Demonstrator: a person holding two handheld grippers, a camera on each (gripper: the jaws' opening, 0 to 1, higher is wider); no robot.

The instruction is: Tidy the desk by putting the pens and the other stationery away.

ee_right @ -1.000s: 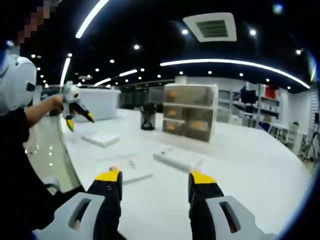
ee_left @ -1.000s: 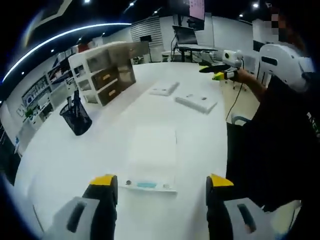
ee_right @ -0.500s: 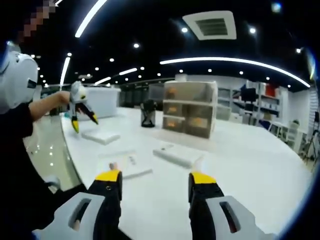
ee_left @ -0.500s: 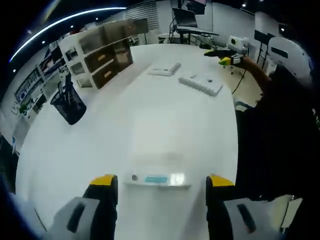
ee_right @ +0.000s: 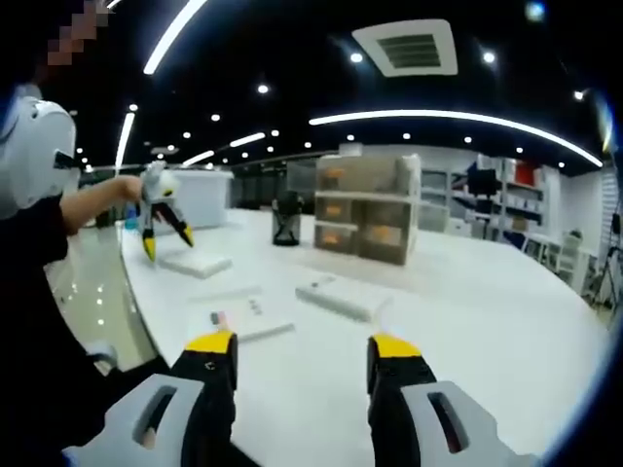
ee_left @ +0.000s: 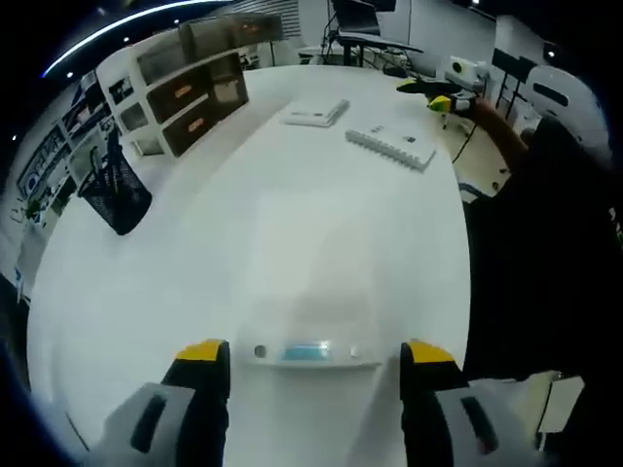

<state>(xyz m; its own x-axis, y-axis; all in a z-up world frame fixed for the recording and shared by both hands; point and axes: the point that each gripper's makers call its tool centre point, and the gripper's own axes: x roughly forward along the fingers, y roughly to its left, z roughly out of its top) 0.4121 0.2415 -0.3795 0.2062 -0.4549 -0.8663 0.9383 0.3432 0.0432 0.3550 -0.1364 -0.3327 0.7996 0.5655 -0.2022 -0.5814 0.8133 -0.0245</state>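
A flat white case (ee_left: 311, 326) with a blue label on its near edge lies on the white table (ee_left: 243, 243), just ahead of my left gripper (ee_left: 313, 352). That gripper is open, one yellow tip at each end of the case's near edge. In the right gripper view the left gripper (ee_right: 165, 241) hangs open just above the same white case (ee_right: 195, 263). My right gripper (ee_right: 303, 344) is open and holds nothing, with a white notebook (ee_right: 243, 316) ahead of it. A black mesh pen holder (ee_left: 115, 195) with pens stands at the left.
A drawer unit (ee_left: 185, 92) with brown drawers stands at the far left of the table, also the drawer unit (ee_right: 365, 219) behind the pen holder (ee_right: 285, 224). Two flat white items (ee_left: 316, 114) (ee_left: 394, 146) lie farther off. The person's dark sleeve (ee_left: 526, 243) fills the right side.
My left gripper has come down and tilted toward the white case, so its near edge now sits between the jaw tips. The right gripper has barely moved.
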